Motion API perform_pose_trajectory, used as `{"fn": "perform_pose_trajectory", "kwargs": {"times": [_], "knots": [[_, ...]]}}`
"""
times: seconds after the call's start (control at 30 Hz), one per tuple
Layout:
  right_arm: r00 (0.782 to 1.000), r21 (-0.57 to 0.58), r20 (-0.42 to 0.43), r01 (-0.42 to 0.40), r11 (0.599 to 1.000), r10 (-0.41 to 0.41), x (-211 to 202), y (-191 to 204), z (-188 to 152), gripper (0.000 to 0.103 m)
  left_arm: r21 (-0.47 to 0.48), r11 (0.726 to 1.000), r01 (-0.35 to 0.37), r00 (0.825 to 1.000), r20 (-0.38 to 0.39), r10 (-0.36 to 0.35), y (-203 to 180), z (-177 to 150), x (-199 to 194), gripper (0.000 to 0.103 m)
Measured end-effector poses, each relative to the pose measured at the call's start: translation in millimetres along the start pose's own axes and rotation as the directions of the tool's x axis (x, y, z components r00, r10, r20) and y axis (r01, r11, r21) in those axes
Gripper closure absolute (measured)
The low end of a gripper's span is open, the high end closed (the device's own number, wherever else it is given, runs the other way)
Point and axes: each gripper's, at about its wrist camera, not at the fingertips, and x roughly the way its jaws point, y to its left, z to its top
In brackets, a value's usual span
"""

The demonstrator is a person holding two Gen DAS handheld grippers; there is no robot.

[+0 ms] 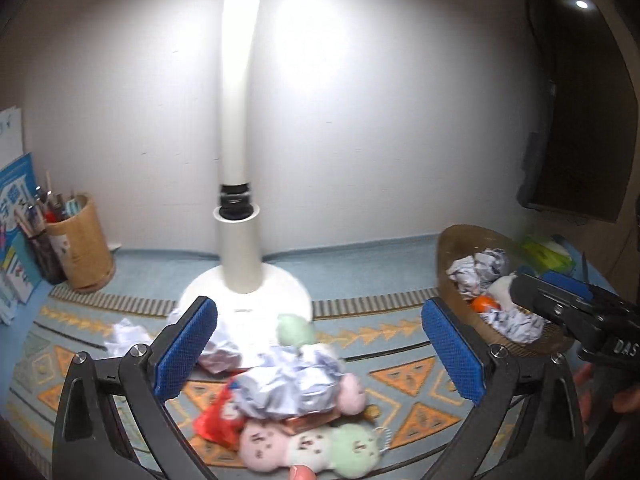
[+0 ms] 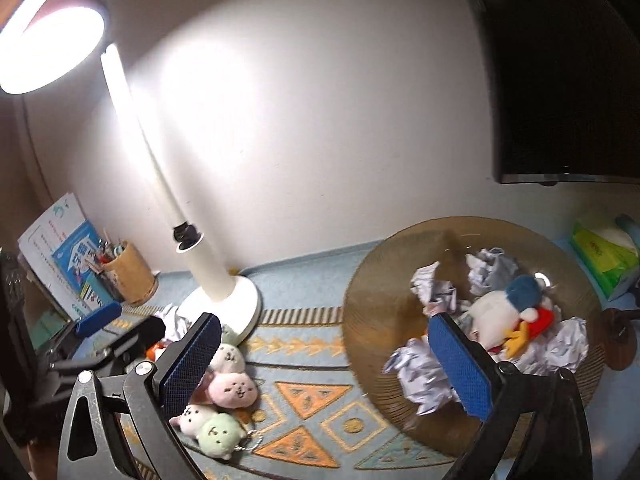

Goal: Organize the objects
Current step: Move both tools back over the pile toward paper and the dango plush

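My left gripper point(image 1: 320, 344) is open above a pile on the patterned mat: a crumpled paper ball point(image 1: 292, 384), a red wrapper point(image 1: 216, 420) and a string of small plush toys point(image 1: 312, 448). More crumpled paper point(image 1: 128, 336) lies to its left. My right gripper point(image 2: 324, 364) is open and empty, near the rim of a brown woven basket point(image 2: 380, 300). The basket holds crumpled paper point(image 2: 424, 380) and a duck plush point(image 2: 508, 308). The plush toys point(image 2: 228, 392) also show in the right wrist view. The right gripper shows at the right of the left wrist view point(image 1: 568, 304).
A white desk lamp stands at the back, its base point(image 1: 244, 292) just beyond the pile. A wooden pen holder point(image 1: 84, 248) and booklets point(image 1: 16, 216) stand at the left. A green tissue box point(image 2: 604, 256) sits right of the basket. A dark monitor point(image 2: 560, 80) hangs at upper right.
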Motion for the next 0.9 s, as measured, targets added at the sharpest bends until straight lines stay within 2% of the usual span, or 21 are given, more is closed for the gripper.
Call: {"fn": "perform_pose_trajectory", "kwargs": {"times": [0.17,0.33,0.43,0.53,0.6,0.7,0.73,0.9], "knots": [[0.993,-0.116,-0.097,-0.079,0.990,0.068,16,59,-40,0.000,-0.130,0.982,-0.140,0.988,-0.082,0.130,101,-19,7,0.000],[0.973,-0.241,-0.225,-0.115,0.964,0.060,56,92,-91,0.000,-0.269,0.944,-0.191,0.974,-0.170,0.149,174,-46,30,0.000],[0.957,-0.287,-0.288,-0.119,0.951,0.033,79,101,-113,0.000,-0.299,0.928,-0.221,0.963,-0.216,0.160,192,-54,46,0.000],[0.953,-0.312,-0.301,-0.109,0.944,0.010,92,105,-122,0.000,-0.308,0.924,-0.225,0.957,-0.250,0.150,198,-58,65,0.000],[0.954,-0.302,-0.301,-0.115,0.946,0.020,96,103,-122,0.000,-0.285,0.926,-0.248,0.946,-0.277,0.168,196,-57,74,0.000],[0.934,-0.280,-0.357,-0.132,0.951,0.024,107,99,-124,0.000,-0.255,0.931,-0.261,0.938,-0.295,0.181,191,-52,84,0.000],[0.935,-0.289,-0.355,-0.125,0.949,0.016,108,101,-123,0.000,-0.233,0.934,-0.272,0.931,-0.309,0.194,188,-51,87,0.000],[0.934,-0.316,-0.357,-0.107,0.943,-0.014,110,104,-125,0.000,-0.234,0.933,-0.273,0.931,-0.309,0.194,188,-52,86,0.000]]}}
